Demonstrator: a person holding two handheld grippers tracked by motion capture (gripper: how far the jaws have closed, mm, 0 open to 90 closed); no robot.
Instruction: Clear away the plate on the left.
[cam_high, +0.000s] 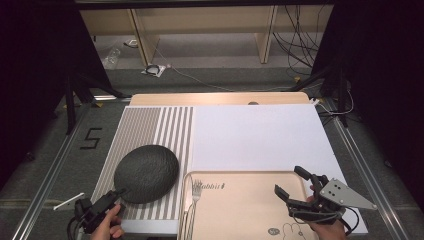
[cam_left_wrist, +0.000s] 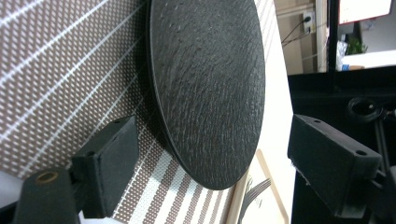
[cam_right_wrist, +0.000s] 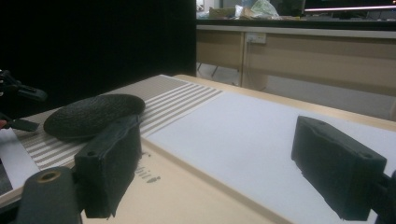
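Left claw spread apart at near rim of black textured plate, flat on striped placemat. Shallow rim bite could slip, or drag mat. Right claw apart over tray, idle.

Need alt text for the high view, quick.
A dark round plate lies on a striped mat, the open left gripper at its near edge. The open right gripper hovers over a tray holding a fork.

Grey floor with cables beneath a wooden bench.
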